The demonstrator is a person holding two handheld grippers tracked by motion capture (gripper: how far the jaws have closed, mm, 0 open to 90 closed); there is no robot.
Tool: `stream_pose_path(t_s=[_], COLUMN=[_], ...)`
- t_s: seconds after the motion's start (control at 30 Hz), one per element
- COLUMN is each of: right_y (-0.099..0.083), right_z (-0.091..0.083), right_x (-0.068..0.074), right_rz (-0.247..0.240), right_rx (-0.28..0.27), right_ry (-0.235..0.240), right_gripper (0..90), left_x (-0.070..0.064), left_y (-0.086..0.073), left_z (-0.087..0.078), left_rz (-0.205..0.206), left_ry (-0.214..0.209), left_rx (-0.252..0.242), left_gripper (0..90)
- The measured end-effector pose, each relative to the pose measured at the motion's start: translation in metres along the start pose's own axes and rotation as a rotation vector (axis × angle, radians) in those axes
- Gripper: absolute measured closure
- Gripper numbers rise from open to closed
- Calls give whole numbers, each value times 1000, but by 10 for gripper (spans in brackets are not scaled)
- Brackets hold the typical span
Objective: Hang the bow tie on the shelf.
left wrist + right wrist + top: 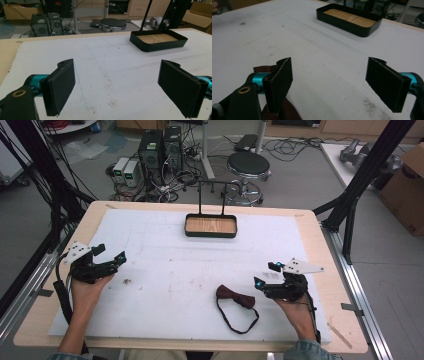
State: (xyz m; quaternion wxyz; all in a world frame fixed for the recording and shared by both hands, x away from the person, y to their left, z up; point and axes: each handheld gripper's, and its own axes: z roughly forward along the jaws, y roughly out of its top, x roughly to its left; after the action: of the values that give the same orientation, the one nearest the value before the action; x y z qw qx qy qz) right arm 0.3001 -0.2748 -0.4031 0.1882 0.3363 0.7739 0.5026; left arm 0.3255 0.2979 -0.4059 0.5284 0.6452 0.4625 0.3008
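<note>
A dark red bow tie point(235, 296) with a black strap loop lies on the white mat near the front, just left of my right gripper point(265, 274). Part of its red cloth point(262, 69) peeks out behind the left jaw in the right gripper view. The right gripper point(329, 83) stands open, nothing between its jaws. At the mat's left edge my left gripper point(111, 253) is held open too, and its jaws point(117, 87) frame bare mat. A black tray with a wooden floor point(210, 225) and a tall handle sits at the far middle.
The white mat point(170, 265) covers most of the wooden table point(320, 245). A black frame post point(350, 205) stands at the right edge. A stool and computer towers stand on the floor beyond the table.
</note>
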Motion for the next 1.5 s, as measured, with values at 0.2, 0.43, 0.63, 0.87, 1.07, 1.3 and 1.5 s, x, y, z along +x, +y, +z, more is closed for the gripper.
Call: stream_pose_path(t_s=[0.2,0.43,0.63,0.87,1.07,1.3,1.5], right_y=[0,-1,-4,-5,-7,-8,-10], right_z=[9,20,30,40,45,51,54], right_x=[9,16,22,29,34,37,37], right_rz=[-45,-84,-97,-113,-119,-118,-116], right_rx=[34,82,138,181,221,243,273], right_ry=[69,123,155,201,232,278,280], right_gripper=[225,279,327,390,443,499,536], left_x=[0,0,1,1,2,1,2], left_y=[-1,0,0,0,-1,-1,-1], left_z=[1,1,0,0,0,0,0], left_rz=[-8,-7,-12,-12,-20,-18,-17], left_ry=[-6,-3,-1,3,10,12,16], left_rx=[7,10,13,16,16,19,24], left_gripper=[156,161,163,166,169,172,173])
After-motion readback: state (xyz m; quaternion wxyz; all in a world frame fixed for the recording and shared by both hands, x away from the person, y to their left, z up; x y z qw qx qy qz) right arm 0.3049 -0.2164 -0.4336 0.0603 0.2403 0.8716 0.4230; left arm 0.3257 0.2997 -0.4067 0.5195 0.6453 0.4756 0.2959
